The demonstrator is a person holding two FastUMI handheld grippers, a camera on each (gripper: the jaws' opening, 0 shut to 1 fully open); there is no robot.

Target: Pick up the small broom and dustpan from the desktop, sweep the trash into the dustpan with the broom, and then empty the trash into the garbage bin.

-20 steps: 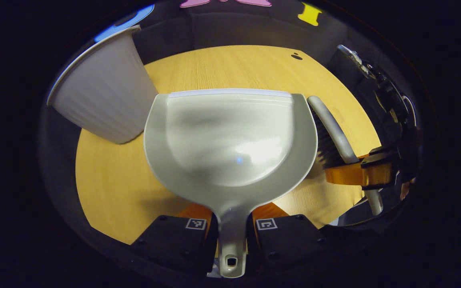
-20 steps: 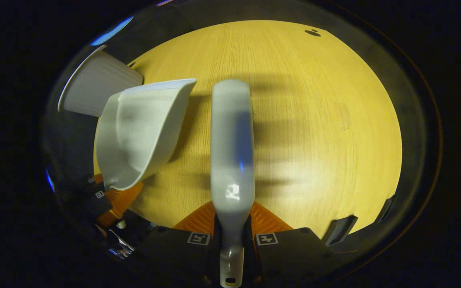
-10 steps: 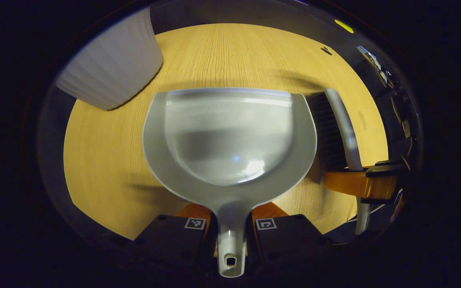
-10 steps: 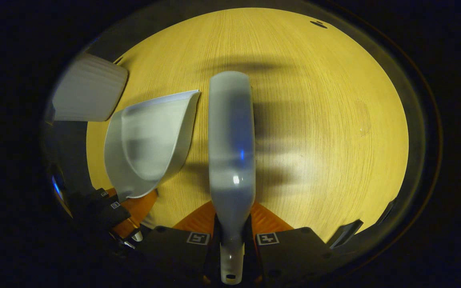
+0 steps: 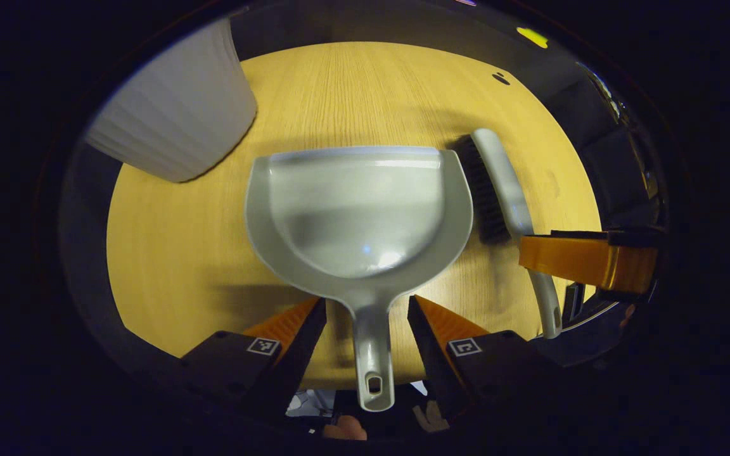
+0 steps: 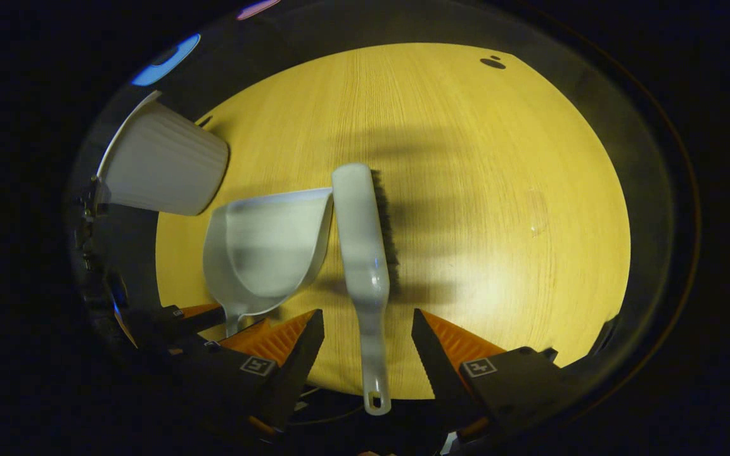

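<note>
Surface (image 5: 175,266): light wood grain, round in both views, carrying all items listed below.

Dustpan (image 5: 358,209): pale grey plastic, lying flat on the surface with its open lip pointing away from the left gripper view's camera. Its handle runs back between the left gripper's fingers without touching either. In the right gripper view the dustpan (image 6: 267,250) sits left of centre, its right edge just beside the broom.

Broom (image 6: 362,247): small hand brush, pale grey back and dark bristles, lying on the surface with bristles turned to the right in the right gripper view. Its handle, with a hanging hole at the end, reaches back between the right gripper's fingers, free of both. In the left gripper view the broom (image 5: 504,190) lies just right of the dustpan, bristles facing it.

Left gripper (image 5: 365,316): spread wide, 1 finger on each side of the dustpan handle, gripping nothing.

Right gripper (image 6: 365,329): spread wide, 1 finger on each side of the broom handle, gripping nothing. One finger of it also shows at the right of the left gripper view, crossing in front of the broom handle.

Garbage bin (image 5: 175,120): white, ribbed wall, standing at the far left of the surface; in the right gripper view the garbage bin (image 6: 159,164) is near the dustpan's far corner but apart from it.
</note>
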